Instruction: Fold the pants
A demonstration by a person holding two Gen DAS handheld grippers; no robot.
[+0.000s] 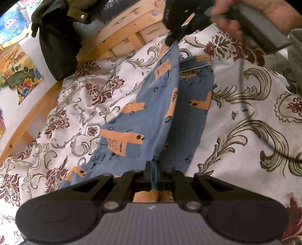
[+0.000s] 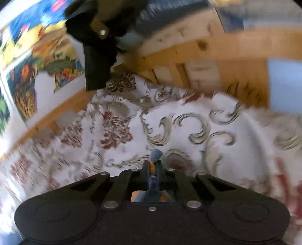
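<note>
Left claw point(image 1: 152, 165) sits low and near, jaws pinched tight on blue cloth; right claw point(image 2: 153, 165) is likewise clamped on a fold of cloth, raised at the far side, gripped by a hand point(image 1: 228, 17).

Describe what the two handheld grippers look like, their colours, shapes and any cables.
Both are matte black. The left gripper and right gripper each have angular linkage arms with silver pivot pins, two round black discs, and narrow black fingers. The left's base is ribbed grey. Seen from the left camera, the right one has a grey handle and a dark cable.
</note>
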